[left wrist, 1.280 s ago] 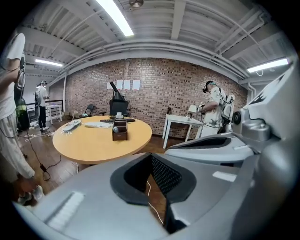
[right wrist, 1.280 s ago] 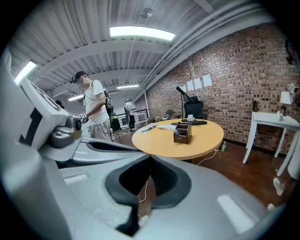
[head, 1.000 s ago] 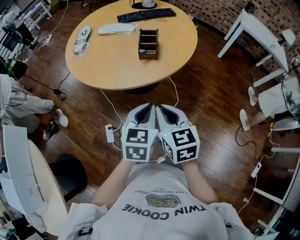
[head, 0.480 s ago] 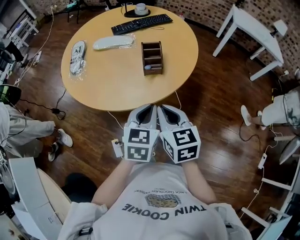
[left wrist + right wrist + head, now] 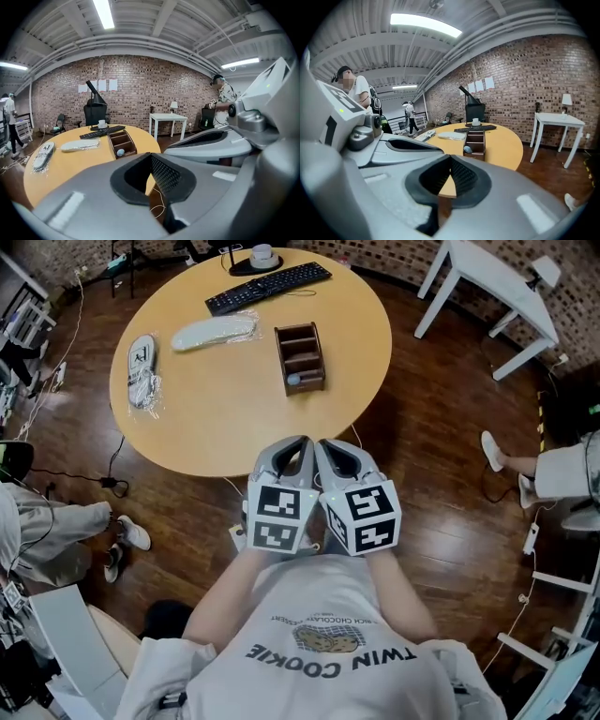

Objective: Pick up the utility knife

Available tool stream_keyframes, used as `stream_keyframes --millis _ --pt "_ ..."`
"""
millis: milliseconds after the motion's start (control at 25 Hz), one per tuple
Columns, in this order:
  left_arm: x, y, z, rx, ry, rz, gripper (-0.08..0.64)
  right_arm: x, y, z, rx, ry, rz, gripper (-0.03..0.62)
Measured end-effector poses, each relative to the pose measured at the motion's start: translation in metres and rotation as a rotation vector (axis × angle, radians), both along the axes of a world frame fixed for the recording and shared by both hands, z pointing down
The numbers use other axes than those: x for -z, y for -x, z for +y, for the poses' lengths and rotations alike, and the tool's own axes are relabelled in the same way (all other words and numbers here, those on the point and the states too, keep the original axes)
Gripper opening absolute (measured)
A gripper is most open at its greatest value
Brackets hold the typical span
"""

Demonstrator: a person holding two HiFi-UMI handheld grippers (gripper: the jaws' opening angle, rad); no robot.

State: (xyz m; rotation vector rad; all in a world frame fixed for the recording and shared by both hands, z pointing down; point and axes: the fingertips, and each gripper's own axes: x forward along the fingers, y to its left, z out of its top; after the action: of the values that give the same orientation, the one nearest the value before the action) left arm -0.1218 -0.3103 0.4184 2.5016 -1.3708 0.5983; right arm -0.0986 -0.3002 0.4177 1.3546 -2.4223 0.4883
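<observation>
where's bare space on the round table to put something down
The near half of the round wooden table is bare, from the brown wooden organizer box to the edge. Crowded far left: black keyboard, long white wrapped packet, oval wrapped packet.

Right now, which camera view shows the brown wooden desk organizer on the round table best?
The head view: it looks down into the brown wooden desk organizer, showing its compartments. Both gripper views show it smaller, at a low slant.
</observation>
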Motion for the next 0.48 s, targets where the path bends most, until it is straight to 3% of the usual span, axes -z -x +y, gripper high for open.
stream_keyframes --millis 240,480 --pt "-0.004 -0.003 -0.035 -0.032 -0.027 0.001 0.006 -0.011 -0.002 -0.033 0.017 -0.013 0.003 0.002" --pt "-0.013 -0.003 -0.077 -0.024 -0.045 -0.062 0.006 -0.02 -0.002 -0.072 0.08 -0.017 0.015 0.002"
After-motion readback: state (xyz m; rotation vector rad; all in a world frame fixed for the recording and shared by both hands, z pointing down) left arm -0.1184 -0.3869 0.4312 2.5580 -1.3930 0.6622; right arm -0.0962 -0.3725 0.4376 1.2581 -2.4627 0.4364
